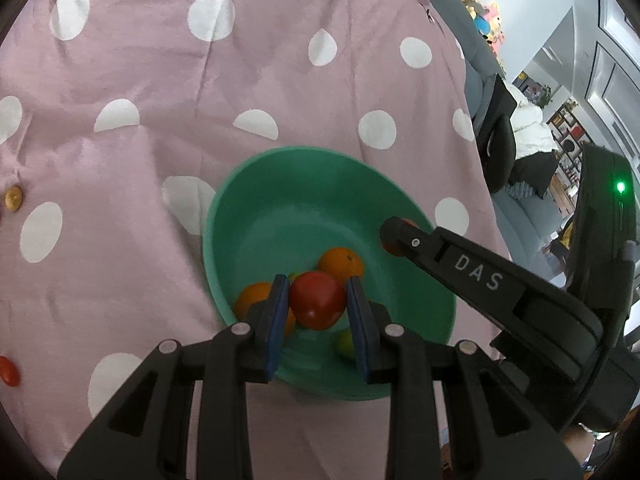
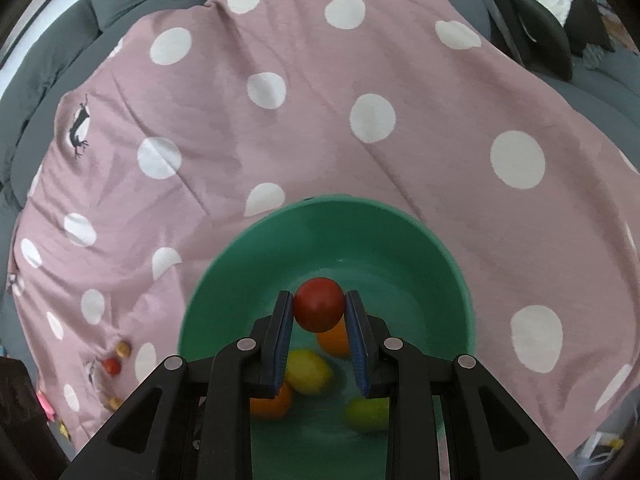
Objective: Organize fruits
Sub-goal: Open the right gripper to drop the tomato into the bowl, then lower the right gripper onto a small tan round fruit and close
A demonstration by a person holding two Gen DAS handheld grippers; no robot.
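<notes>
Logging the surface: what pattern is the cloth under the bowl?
Pink cloth with white polka dots, beneath the green bowl; clearest in the right wrist view.

Soft cloth, smooth plastic, glossy fruit.
You see a matt, creased pink spotted cloth (image 2: 320, 140); the green bowl (image 2: 400, 240) looks like smooth satin plastic; your claws' red tomatoes (image 1: 318, 300) (image 2: 319, 304) shine glossy, black claw frames matt plastic.

Pink cloth with white dots (image 2: 320, 128), rumpled, spread over a grey sofa (image 2: 60, 40). Resting on it: a green bowl (image 2: 240, 264); well to the left, a red fruit (image 2: 112, 366) and small brownish pieces (image 2: 124, 348) scattered nearby.
</notes>
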